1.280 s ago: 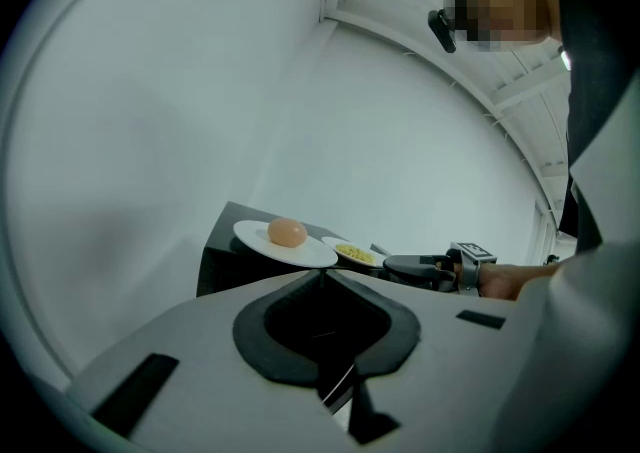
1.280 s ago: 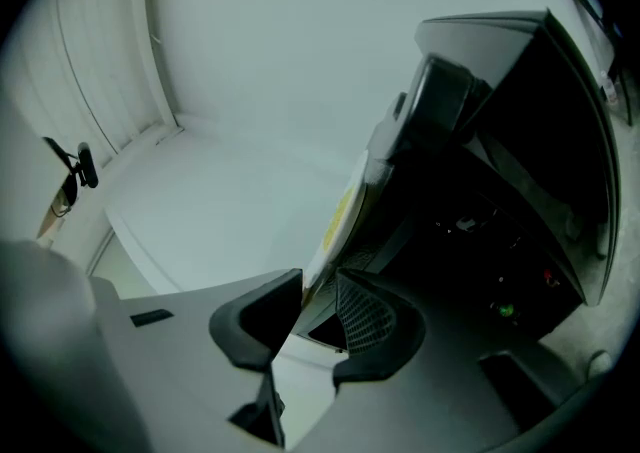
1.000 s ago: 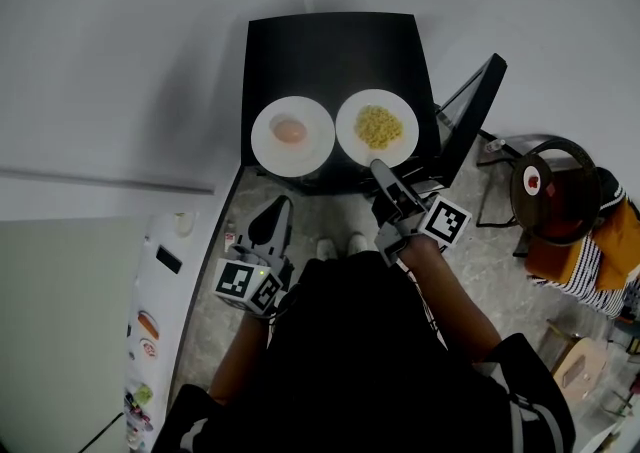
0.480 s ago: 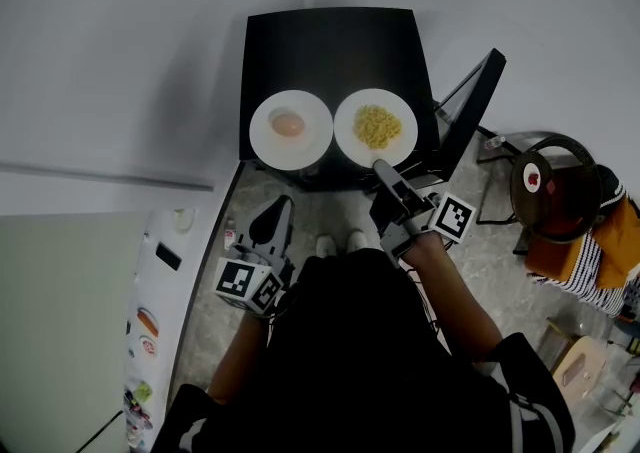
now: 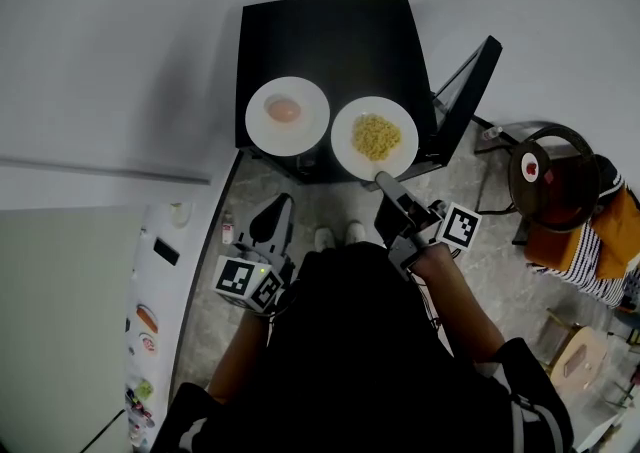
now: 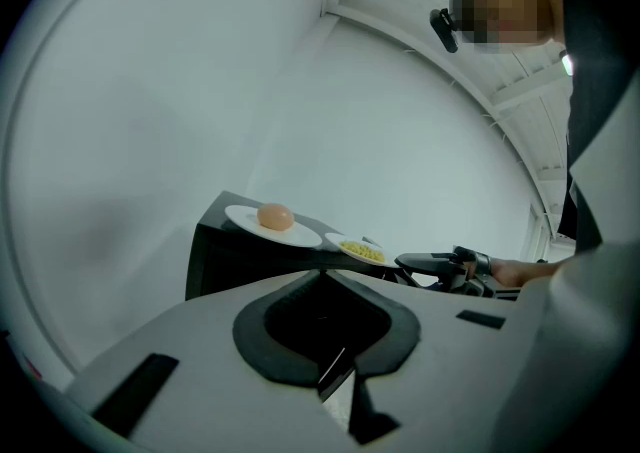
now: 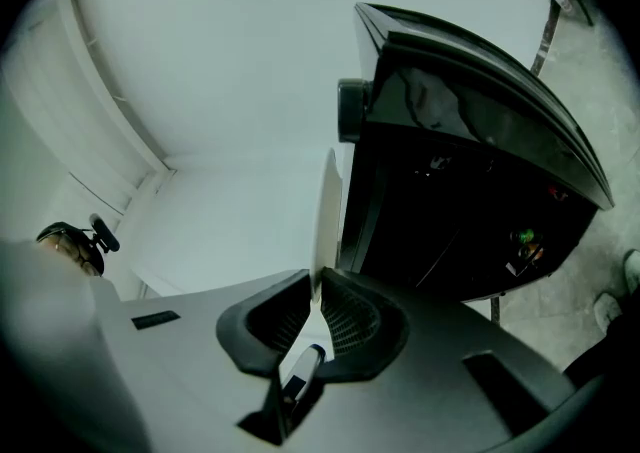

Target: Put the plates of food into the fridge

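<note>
Noodle plate (image 5: 349,152) shifted, right claw (image 5: 380,179) just clamped

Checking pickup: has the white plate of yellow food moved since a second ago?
Yes: the white plate of yellow food has slid toward the person, past the black table's near edge.

Right gripper view shows the plate (image 7: 325,211) edge-on, food hidden — the head view's edge cuts off the fridge (image 5: 160,291).
</note>
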